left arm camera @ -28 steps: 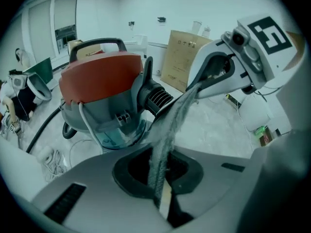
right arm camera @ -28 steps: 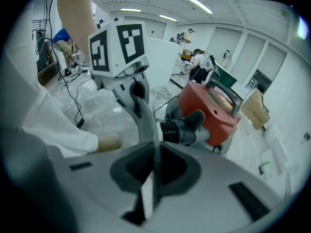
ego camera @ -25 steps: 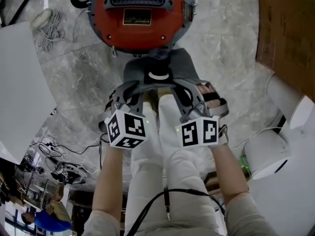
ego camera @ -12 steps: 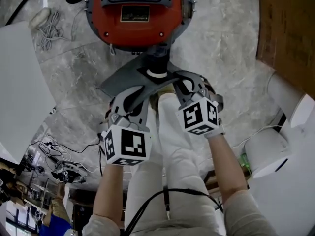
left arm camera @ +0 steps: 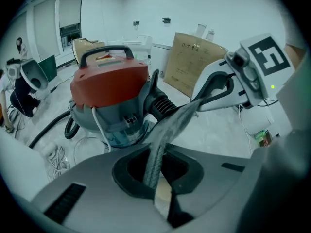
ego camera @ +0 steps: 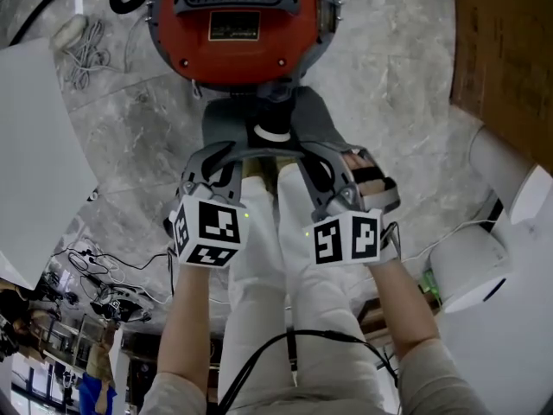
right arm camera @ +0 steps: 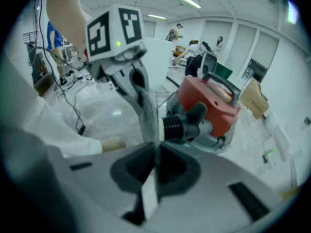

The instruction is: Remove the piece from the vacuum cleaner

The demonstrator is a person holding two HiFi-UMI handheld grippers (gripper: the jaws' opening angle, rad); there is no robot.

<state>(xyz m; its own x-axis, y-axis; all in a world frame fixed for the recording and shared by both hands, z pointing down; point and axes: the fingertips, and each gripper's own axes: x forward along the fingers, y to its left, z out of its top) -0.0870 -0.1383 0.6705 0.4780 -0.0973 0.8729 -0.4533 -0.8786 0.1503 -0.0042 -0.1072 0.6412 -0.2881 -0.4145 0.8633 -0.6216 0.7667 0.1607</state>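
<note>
Lower centre of head view: left claw (ego camera: pixel 223 156) and right claw (ego camera: pixel 318 158) are both clenched on the near edge of the grey piece (ego camera: pixel 315 115), one on each side of its middle. Each gripper view confirms it, with the sheet edge-on and pinched between the pads (left claw (left arm camera: pixel 158 166), right claw (right arm camera: pixel 155 164)).

The grey piece (left arm camera: pixel 175 123) sits centre frame, just above the claws, and isn't off yet. Its white collar (ego camera: pixel 275 133) is seated on the ribbed black neck (left arm camera: pixel 163 106) at the front of the vacuum cleaner (ego camera: pixel 242 24), which is at top centre on the marble floor (ego camera: pixel 397 85). Cardboard (ego camera: pixel 501 59) is at upper right, well clear.

Handling, my read:
- The piece looks thin, light and fairly stiff, flat like a plate rather than floppy.
- The thin edge gives the pads little to bite on, so slipping is likely if it's yanked.
- The resistance is at the collar, not in the weight.
- The two-sided edge hold is OK. Pull both claws evenly along the line of the neck, because a skewed pull would probably jam the collar.
- The vacuum body may follow the pull, since nothing is bracing it.
</note>
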